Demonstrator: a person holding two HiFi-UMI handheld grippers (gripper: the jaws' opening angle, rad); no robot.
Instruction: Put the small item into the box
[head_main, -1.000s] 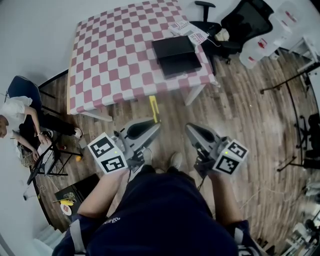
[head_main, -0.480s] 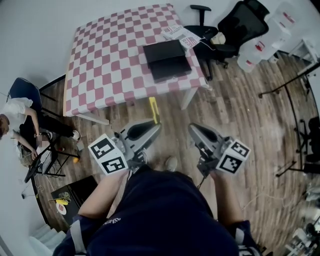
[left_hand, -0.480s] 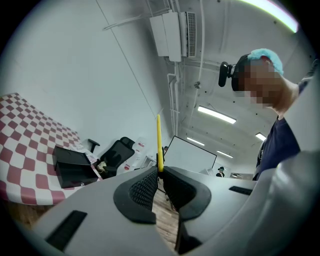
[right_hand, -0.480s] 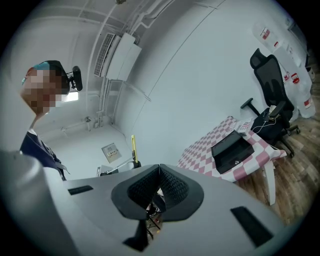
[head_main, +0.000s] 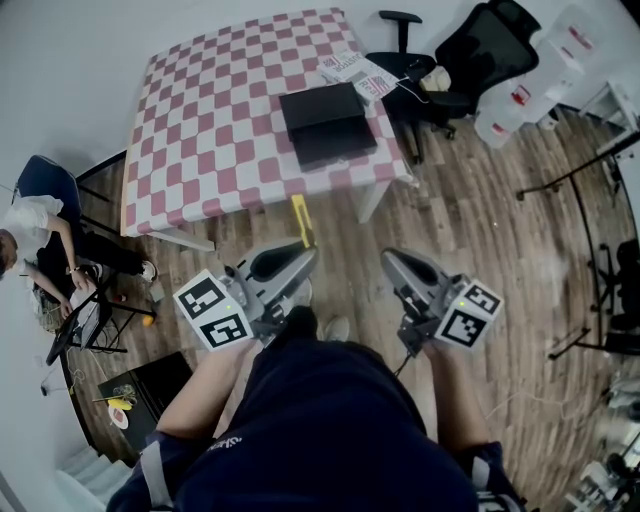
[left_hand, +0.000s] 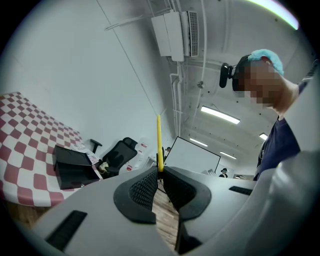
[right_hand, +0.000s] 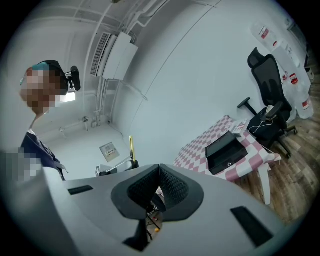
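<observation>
Left gripper (left_hand: 160, 171): pinching yellow strip (left_hand: 159, 140) at tips
Right gripper (right_hand: 159, 168): pressed together, empty
Black box (head_main: 325, 122): one, on checked table (head_main: 210, 110)
Print on papers (head_main: 358, 68): unreadable

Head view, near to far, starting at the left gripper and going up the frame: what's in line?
left gripper → yellow strip held at its tip → checkered table → black box → papers at the far corner

Pink-and-white checkered table (head_main: 220, 130) with a black box (head_main: 325, 122) and printed papers (head_main: 352, 68) near its far right corner
</observation>
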